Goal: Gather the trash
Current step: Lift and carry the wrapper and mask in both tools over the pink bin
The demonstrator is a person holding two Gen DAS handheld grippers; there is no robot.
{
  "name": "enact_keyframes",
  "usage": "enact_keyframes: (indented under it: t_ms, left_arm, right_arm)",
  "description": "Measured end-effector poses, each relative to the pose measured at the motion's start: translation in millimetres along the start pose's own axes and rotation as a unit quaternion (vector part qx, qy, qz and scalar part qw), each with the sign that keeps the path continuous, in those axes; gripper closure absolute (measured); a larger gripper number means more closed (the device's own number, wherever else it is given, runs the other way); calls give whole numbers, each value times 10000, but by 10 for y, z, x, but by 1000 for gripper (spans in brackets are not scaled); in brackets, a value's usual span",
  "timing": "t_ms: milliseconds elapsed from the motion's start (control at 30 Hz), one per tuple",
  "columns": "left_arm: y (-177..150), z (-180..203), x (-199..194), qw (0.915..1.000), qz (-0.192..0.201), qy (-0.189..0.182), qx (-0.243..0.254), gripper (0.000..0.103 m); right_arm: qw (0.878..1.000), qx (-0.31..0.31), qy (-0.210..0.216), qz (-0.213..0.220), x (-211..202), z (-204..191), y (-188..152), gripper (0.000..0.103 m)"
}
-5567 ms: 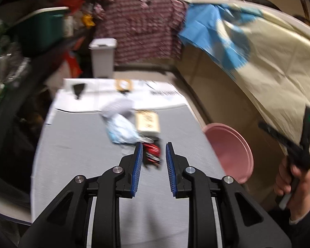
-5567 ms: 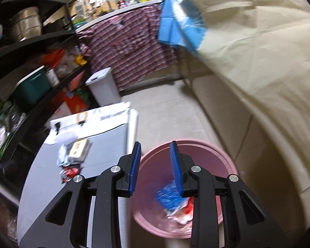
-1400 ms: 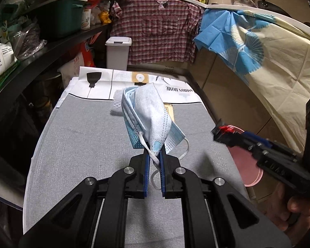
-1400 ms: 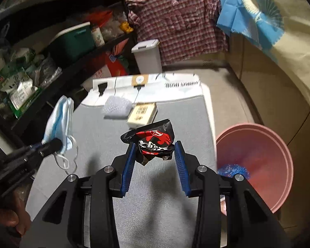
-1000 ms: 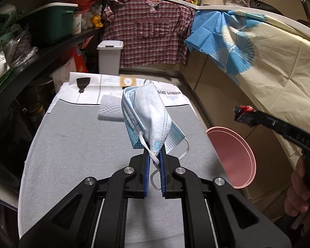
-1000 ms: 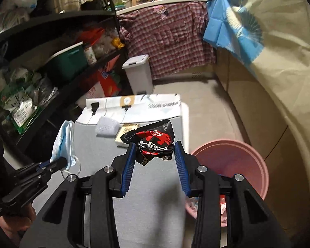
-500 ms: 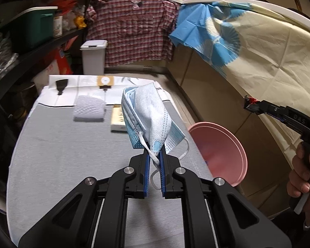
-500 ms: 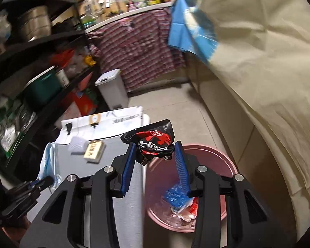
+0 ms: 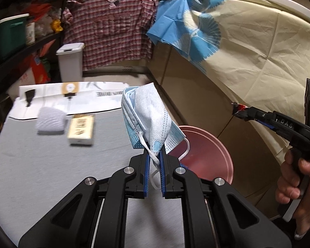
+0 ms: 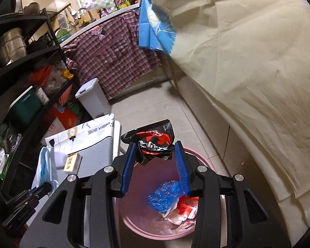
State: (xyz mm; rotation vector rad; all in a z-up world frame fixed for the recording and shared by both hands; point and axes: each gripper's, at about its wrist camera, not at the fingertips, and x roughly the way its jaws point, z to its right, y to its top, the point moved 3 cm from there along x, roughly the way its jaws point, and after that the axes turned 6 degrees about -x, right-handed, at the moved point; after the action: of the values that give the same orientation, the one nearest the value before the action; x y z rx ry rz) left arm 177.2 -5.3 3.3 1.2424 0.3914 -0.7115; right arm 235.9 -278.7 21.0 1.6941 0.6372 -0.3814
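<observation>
The mask is pale blue and white, with white ear loops. The wrapper is black with red and white print. The bucket is pink; inside it lie a crinkled blue bag and red-and-white scraps. The tabletop is grey, with white printed paper at its far end. On it sit a white mesh pad and a cream box with dark print. The fingers are black with blue pads. The shirt is red-and-white plaid. One cloth is bright blue with a cream fan pattern; the sheet beside it is plain cream. The bin is light grey. The shelf is black and holds a green crate with a white lid.
</observation>
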Motion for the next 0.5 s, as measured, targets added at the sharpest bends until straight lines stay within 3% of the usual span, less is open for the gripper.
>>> enact_keyframes:
  t_ms: [500]
  left_arm:
    - [-278, 567, 912, 9953, -801, -453, 307, 95]
  right_arm:
    - [9999, -52, -16, -150, 332, 89, -22, 64]
